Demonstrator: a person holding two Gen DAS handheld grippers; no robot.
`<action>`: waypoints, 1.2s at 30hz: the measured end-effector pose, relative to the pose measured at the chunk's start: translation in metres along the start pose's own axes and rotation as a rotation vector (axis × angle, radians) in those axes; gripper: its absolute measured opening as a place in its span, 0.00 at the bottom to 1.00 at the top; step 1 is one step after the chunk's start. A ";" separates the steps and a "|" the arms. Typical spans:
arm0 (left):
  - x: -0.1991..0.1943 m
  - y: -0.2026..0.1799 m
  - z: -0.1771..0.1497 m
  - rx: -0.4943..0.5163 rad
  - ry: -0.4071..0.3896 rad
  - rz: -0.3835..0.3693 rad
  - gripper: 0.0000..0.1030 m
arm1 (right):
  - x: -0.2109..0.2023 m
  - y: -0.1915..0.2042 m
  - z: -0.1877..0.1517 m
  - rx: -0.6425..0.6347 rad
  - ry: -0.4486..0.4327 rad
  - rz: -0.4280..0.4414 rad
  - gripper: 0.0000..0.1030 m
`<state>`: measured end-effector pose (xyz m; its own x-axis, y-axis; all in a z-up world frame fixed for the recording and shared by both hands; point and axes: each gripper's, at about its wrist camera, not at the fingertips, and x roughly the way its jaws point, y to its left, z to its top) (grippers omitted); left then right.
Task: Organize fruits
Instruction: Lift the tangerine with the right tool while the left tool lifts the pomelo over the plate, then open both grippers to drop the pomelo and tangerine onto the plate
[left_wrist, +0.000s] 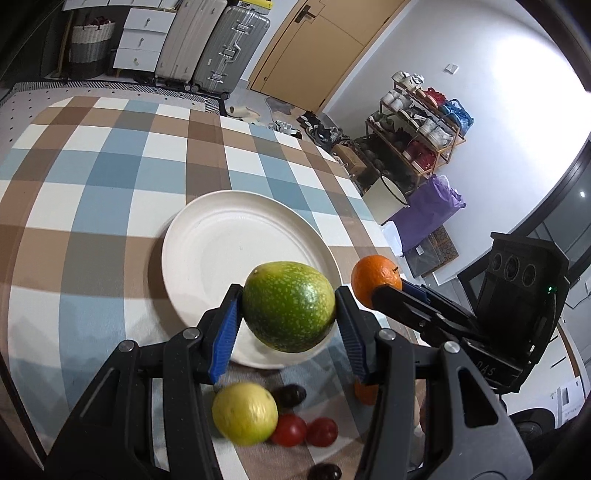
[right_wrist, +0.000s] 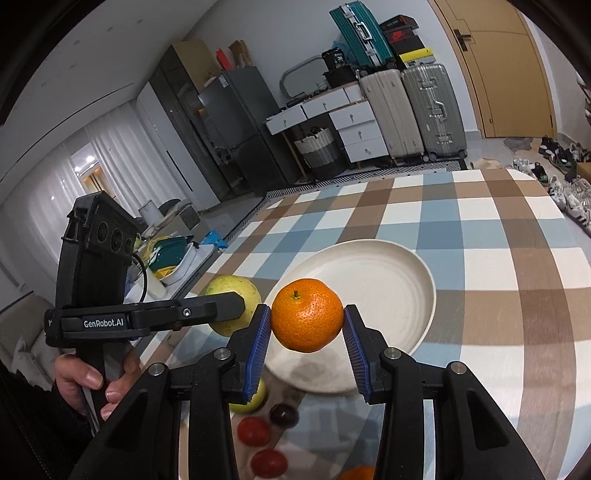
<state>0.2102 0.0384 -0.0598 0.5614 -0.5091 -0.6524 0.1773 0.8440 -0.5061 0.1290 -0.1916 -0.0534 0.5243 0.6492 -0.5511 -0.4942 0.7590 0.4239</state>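
Above a checked counter (left_wrist: 92, 177), the left hand-held gripper (left_wrist: 289, 308) clamps a speckled green avocado (left_wrist: 289, 306) between its blue pads, the fruit's long axis running across the jaws, hanging over the near rim of a white plate (left_wrist: 207, 236). To its right, the right hand-held gripper (right_wrist: 307, 320) pinches a round mandarin (right_wrist: 307, 314), stem facing the camera, beside the same plate. Below lie a yellow lemon (left_wrist: 244, 413), red tomatoes (left_wrist: 290, 430) and dark plums (left_wrist: 291, 395).
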 end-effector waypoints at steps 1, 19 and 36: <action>0.004 0.001 0.003 -0.001 0.004 0.002 0.46 | 0.003 -0.003 0.004 0.001 0.004 -0.002 0.39; 0.069 0.026 0.028 -0.028 0.076 0.020 0.46 | 0.058 -0.036 0.014 0.029 0.116 -0.028 0.39; 0.089 0.027 0.029 -0.039 0.103 0.017 0.46 | 0.067 -0.040 0.014 0.024 0.153 -0.058 0.40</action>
<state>0.2885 0.0204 -0.1153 0.4778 -0.5107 -0.7148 0.1356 0.8468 -0.5144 0.1937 -0.1776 -0.0977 0.4388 0.5901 -0.6777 -0.4482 0.7974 0.4041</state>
